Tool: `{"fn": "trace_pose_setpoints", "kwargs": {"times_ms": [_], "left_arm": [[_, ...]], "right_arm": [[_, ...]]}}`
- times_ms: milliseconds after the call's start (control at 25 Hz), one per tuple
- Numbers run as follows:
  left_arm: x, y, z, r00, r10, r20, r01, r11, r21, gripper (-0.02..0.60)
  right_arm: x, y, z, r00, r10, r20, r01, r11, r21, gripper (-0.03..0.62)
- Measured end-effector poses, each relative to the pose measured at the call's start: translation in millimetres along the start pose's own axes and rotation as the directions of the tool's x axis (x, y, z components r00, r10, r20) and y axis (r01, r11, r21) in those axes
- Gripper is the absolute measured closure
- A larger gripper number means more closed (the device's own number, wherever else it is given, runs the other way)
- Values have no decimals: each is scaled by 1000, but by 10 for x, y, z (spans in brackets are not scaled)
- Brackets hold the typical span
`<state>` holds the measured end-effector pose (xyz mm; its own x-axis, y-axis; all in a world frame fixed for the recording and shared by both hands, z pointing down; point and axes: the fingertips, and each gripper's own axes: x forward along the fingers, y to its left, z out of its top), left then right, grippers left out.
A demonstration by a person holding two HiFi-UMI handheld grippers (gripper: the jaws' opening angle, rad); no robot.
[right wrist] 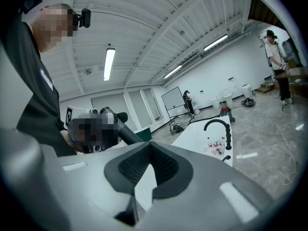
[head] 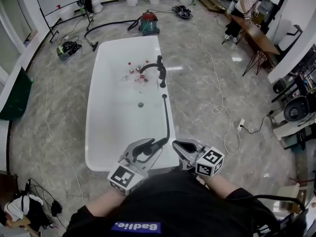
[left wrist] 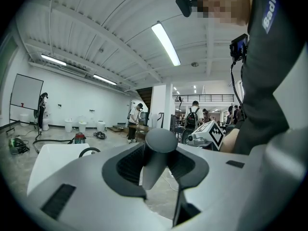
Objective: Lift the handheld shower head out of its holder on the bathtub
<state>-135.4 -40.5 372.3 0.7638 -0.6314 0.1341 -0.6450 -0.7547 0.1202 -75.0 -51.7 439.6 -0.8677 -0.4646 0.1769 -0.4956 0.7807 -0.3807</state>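
Observation:
The black handheld shower head (head: 157,143) sits off the tub's near corner, its black hose (head: 168,117) running back along the rim of the white bathtub (head: 98,132) toward the black faucet (head: 160,72). My left gripper (head: 150,147) is shut on the head's handle. In the left gripper view the dark grey handle (left wrist: 156,153) stands upright between the pads. My right gripper (head: 177,144) hovers just to the right of it, shut and holding nothing. In the right gripper view its pads (right wrist: 166,165) meet at the tip, and the shower head (right wrist: 126,133) shows to the left.
Small red and white items (head: 136,73) lie inside the tub near the faucet. A red vacuum (head: 148,22) stands beyond the tub's far end. A white cable (head: 217,107) snakes over the marble floor to the right. A person (head: 247,1) stands by a table at the back right.

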Motion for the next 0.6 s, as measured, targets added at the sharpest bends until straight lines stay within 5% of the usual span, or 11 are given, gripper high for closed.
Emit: {"fn": "trace_pose_setpoints", "kwargs": {"times_ms": [600], "left_arm": [[-24,-34,-162,1000,-7,-30,5,999,-44,446]], "right_arm": [[38,75,-5,1000,-2,-8,2,999,-33,591]]}}
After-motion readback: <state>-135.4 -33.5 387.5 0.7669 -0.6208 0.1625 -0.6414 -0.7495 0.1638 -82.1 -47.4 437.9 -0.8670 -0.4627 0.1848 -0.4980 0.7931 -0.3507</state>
